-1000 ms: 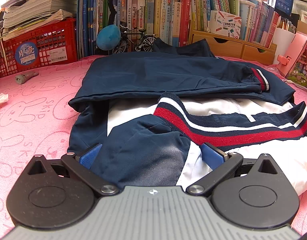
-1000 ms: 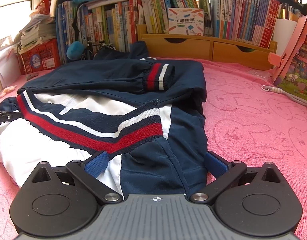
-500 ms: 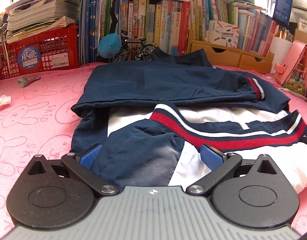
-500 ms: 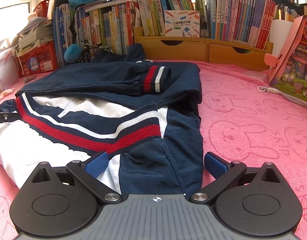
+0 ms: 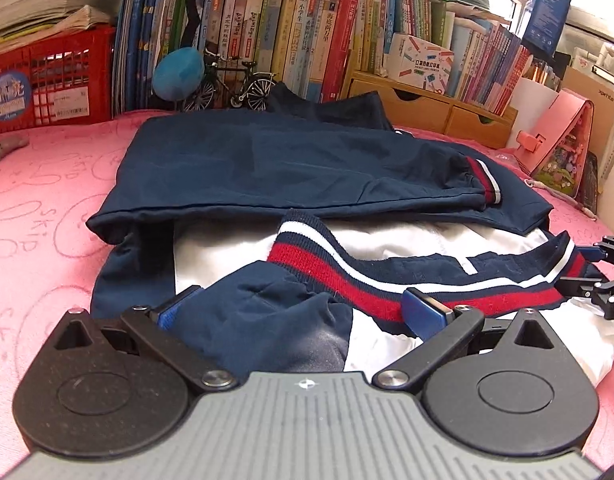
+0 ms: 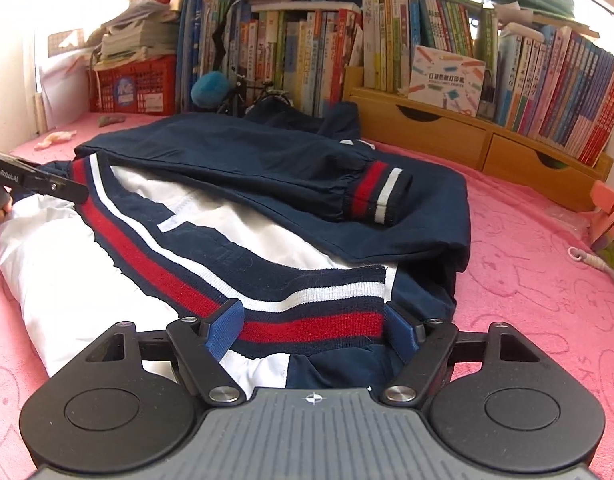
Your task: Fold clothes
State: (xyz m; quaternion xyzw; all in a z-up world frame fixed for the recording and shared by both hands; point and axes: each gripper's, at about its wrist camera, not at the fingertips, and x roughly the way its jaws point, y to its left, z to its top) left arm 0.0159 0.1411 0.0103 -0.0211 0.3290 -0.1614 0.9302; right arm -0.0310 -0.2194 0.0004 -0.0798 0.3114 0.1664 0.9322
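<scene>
Pink towel [image 6: 527, 280] printed "SKIP"; bookshelf [image 6: 387, 40] behind. Right gripper [image 6: 313, 326] closing around jacket [image 6: 267, 184] hem; left gripper [image 5: 299, 308] wide, straddling fabric.

One jacket [image 6: 267, 216] lies on one pink blanket [image 6: 527, 280]; two striped cuffs show, one on the folded sleeve [image 6: 377, 194] and one near the front [image 6: 315, 316]; two grippers, the left gripper [image 5: 303, 312] and the right gripper [image 6: 313, 326]; one red basket [image 5: 51, 80]; one toy bike [image 5: 231, 86]; one blue ball [image 5: 178, 74]; two wooden drawers [image 6: 479, 148]; many books, too many to count.
</scene>
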